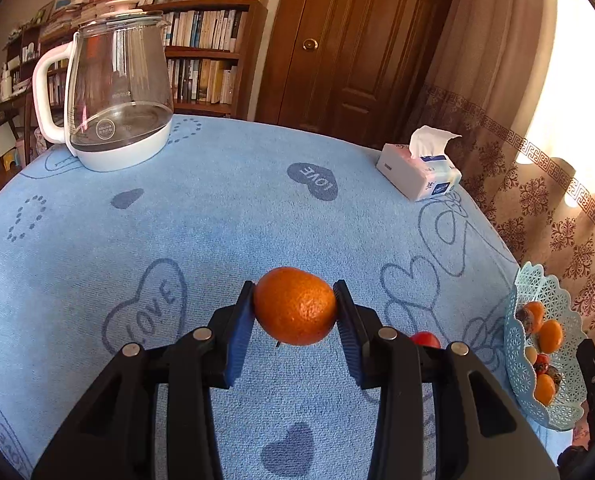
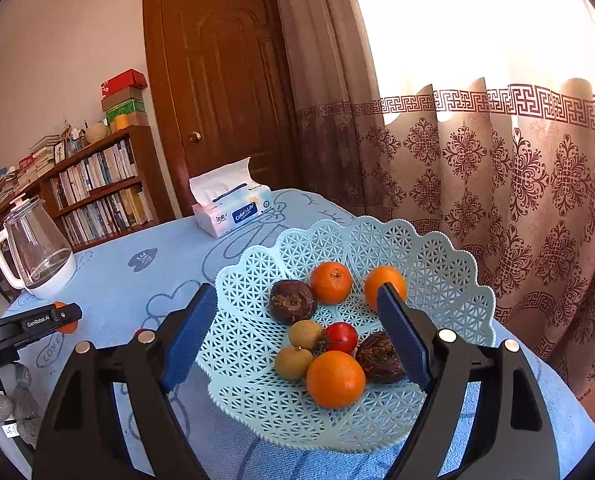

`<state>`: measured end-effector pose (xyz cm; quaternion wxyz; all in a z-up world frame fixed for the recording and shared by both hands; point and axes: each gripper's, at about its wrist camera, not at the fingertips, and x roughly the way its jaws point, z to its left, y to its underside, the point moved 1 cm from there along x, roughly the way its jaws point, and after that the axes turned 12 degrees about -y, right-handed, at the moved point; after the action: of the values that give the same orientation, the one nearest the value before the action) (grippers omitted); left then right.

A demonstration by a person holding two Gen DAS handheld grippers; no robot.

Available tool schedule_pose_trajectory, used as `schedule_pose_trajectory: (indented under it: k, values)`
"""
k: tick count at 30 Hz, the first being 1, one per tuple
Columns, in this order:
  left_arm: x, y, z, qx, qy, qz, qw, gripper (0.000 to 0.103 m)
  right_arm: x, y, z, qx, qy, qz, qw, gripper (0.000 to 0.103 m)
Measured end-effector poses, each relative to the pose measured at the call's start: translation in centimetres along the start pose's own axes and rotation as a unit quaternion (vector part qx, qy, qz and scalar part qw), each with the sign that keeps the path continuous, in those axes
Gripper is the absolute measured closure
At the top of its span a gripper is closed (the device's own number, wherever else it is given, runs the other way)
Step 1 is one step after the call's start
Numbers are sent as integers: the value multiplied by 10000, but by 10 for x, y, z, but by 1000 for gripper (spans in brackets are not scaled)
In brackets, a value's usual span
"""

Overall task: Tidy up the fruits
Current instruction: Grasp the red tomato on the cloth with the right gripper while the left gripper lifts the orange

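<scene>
Where gripper [image 1: 295,308] clamps: mandarin [image 1: 295,306].

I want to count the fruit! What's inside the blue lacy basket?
Inside the basket: three oranges, two dark wrinkly fruits, two small tan round fruits and one red tomato. The right gripper partly covers one orange and one dark fruit.

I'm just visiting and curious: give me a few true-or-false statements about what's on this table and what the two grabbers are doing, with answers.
1. The left gripper is clamped on an orange. True.
2. The right gripper holds a tomato. False: its jaws stand open and empty over the basket.
3. The basket has three oranges in it. True.
4. The glass kettle is full of water. False: it looks empty.
5. The tissue pack lies inside the basket. False: it lies on the blue tablecloth.
</scene>
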<state>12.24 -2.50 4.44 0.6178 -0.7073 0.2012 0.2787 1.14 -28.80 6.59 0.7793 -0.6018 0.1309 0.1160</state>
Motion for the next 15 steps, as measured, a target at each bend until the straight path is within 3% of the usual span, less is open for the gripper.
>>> schedule_pose_trajectory:
  k: [7,15]
  values:
    - [-2,-4,17,-264,-208,-25,9994,63,9,0,18,-364,-21,223,9991,20]
    - [-5,-11,34,-558,-256,-75,9981,63,22,11,88,-1424,-731,663,9849,20]
